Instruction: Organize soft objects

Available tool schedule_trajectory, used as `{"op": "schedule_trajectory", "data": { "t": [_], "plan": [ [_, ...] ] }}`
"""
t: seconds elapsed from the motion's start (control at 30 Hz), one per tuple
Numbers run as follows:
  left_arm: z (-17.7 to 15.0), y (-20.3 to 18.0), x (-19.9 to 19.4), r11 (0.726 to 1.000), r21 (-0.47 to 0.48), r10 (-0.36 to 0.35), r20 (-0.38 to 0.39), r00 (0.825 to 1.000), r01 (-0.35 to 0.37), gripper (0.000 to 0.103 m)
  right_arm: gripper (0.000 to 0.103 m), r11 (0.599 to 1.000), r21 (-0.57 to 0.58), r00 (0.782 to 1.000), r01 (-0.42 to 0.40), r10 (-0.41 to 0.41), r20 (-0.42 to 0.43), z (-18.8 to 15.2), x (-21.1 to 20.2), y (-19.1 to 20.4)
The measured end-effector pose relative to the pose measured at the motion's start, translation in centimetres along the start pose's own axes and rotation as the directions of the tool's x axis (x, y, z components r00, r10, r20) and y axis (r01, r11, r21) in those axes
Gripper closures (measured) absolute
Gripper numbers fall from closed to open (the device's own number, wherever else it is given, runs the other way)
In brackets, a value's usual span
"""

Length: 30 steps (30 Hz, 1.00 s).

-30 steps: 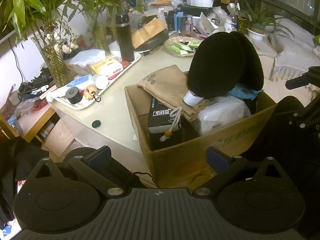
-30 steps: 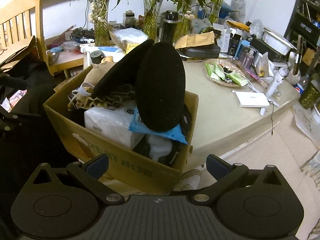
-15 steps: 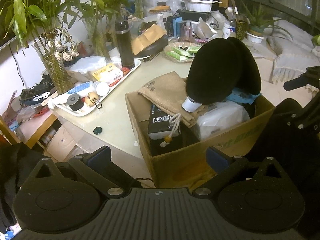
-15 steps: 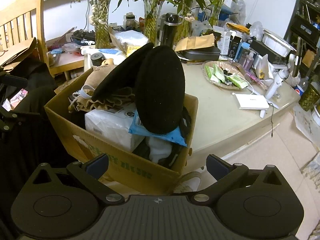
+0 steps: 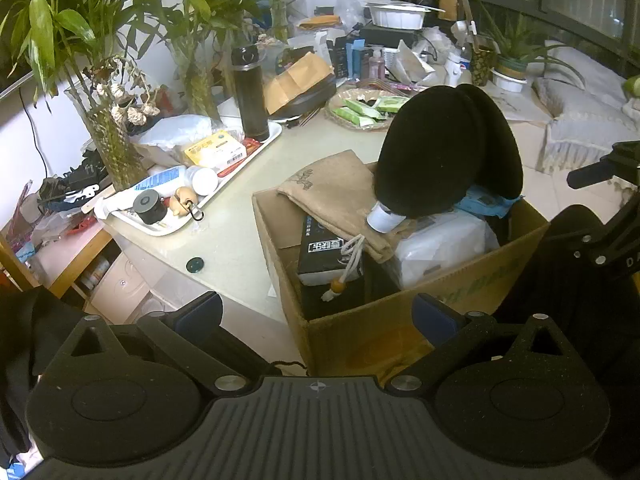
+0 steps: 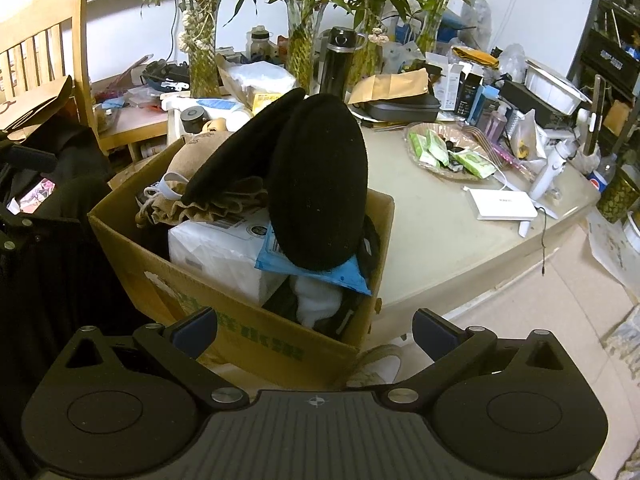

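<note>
Brown corrugated cardboard box (image 5: 384, 324), mid-frame in both views, sits at the edge of the pale table (image 5: 240, 232) and is stuffed past its rim. Looks stiff, probably heavy when full, so not something to lift by a wall.

Two black oval fuzzy pads (image 6: 316, 184) stick up from the box, centre of the right wrist view and right of centre in the left wrist view (image 5: 444, 152). They lean together on a blue plastic packet (image 6: 320, 268). Likely light, squashy and non-slip; pinch the upper edge, where it stands free of the clutter.

White plastic-wrapped soft pack (image 6: 216, 248) lies below the pads. Judged bulky, slick film, hard to pinch.

Tan burlap drawstring pouch (image 5: 340, 200) drapes over the far left corner of the box, with its white cord and wooden bead (image 5: 338, 286) hanging inside. Limp, rough, light; take it at the bunched neck rather than by the cord.

Left gripper (image 5: 316, 312), bottom of frame, is spread wide, nothing between the blue pads, short of the box. Right gripper (image 6: 316, 322) likewise: splayed, empty, hovering near the box's front wall.
</note>
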<state>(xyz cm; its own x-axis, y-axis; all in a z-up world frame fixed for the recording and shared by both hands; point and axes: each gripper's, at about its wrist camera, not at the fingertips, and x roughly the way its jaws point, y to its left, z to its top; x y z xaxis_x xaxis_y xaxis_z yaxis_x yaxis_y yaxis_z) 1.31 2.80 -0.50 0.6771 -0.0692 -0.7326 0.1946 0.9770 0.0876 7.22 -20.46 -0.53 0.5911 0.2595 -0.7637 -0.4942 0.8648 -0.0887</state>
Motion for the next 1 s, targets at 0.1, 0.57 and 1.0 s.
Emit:
{"op": "schedule_trajectory", "data": {
  "t": [0.1,0.57,1.0],
  "plan": [
    [-0.01,0.05,0.02,1.000,0.000,0.001,-0.004,1.000,-0.001,0.000,0.000,1.000,0.003,1.000,0.000,0.000,0.000,0.02,0.02,-0.09],
    [0.11,0.21,0.02,1.000,-0.002,0.003,-0.003,1.000,-0.003,0.000,0.000,1.000,0.009,1.000,-0.003,0.003,-0.001,0.14,0.13,-0.15],
    [-0.05,0.39,0.27,1.000,-0.006,0.005,-0.013,1.000,-0.005,0.000,0.000,1.000,0.015,1.000,-0.007,0.007,-0.006,0.10,0.41,-0.34]
  ]
}}
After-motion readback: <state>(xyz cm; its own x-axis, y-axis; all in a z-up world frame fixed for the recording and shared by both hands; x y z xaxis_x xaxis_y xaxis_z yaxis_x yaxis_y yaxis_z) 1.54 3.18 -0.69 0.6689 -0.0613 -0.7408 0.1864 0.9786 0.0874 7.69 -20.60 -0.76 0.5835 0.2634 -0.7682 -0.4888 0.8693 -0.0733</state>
